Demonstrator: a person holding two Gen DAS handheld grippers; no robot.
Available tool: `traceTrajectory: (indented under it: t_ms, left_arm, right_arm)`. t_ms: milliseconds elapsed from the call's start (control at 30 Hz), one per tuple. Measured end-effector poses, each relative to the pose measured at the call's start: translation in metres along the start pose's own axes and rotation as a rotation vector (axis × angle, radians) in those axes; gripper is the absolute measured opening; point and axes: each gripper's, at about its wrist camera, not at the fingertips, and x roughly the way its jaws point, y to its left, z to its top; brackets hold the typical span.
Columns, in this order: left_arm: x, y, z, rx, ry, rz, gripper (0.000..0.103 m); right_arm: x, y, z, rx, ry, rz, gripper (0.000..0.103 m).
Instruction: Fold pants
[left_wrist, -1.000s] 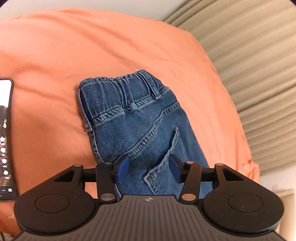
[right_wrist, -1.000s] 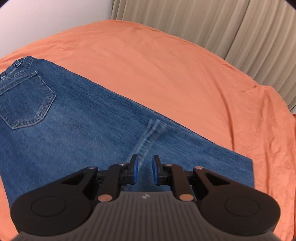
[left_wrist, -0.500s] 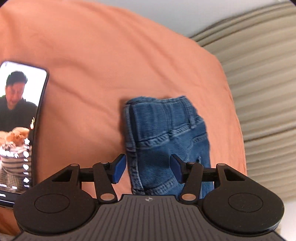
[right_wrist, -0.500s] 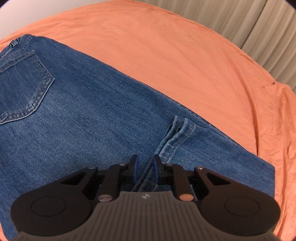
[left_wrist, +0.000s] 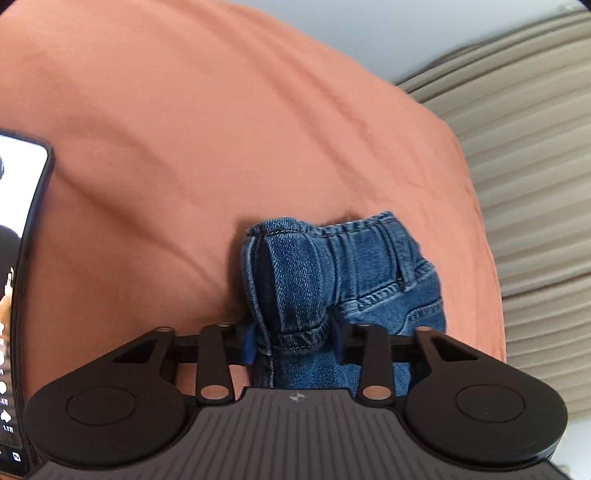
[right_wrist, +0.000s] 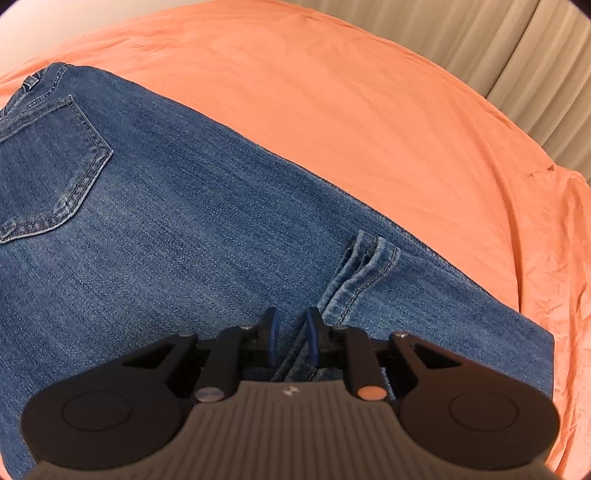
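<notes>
Pants (right_wrist: 207, 236) lie flat on the orange bed (right_wrist: 369, 122). Left claw (left_wrist: 293, 341) is closing around the bunched waistband corner; right claw (right_wrist: 291, 339), nearly closed, pinches the hems, probably so both ends lift together for the fold.

The left gripper (left_wrist: 293, 341) points down at a slant w/ its jaws closing; a bunched fold of the jeans (left_wrist: 295, 291) at the waistband sits between its blue pads, which look to be touching the cloth on both sides. The right gripper (right_wrist: 291, 338) points down more steeply, jaws narrow, approx. parallel, w/ the doubled hem edge of the jeans running between the pads and gripped there. No hand or sleeve shows in either wrist view.
</notes>
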Motion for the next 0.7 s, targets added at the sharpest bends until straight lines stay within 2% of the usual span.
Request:
traceTrajectory:
  t_ms: [67, 133, 267, 433, 567, 700]
  left_arm:
    - [-0.011, -0.008, -0.004, 0.065, -0.041, -0.016, 0.023]
    - [-0.028, -0.025, -0.011, 0.179, -0.105, -0.044, 0.016]
    - [-0.063, -0.066, -0.031, 0.375, -0.195, -0.127, 0.015]
    - [-0.093, -0.121, -0.069, 0.576, -0.230, -0.203, 0.014]
    - [-0.105, -0.158, -0.116, 0.770, -0.237, -0.259, 0.015]
    - [-0.102, -0.183, -0.174, 0.968, -0.206, -0.251, 0.015]
  right_arm:
    - [-0.001, 0.002, 0.002, -0.004, 0.002, -0.005, 0.013]
    - [-0.004, 0.004, 0.004, -0.004, 0.001, -0.008, 0.012]
    - [-0.027, -0.003, 0.006, 0.036, -0.041, -0.001, 0.011]
    - [-0.071, -0.018, -0.002, 0.096, -0.100, 0.015, 0.011]
    - [-0.101, -0.028, -0.019, 0.140, -0.127, 0.040, 0.012]
    - [-0.123, -0.038, -0.039, 0.194, -0.145, 0.063, 0.012]
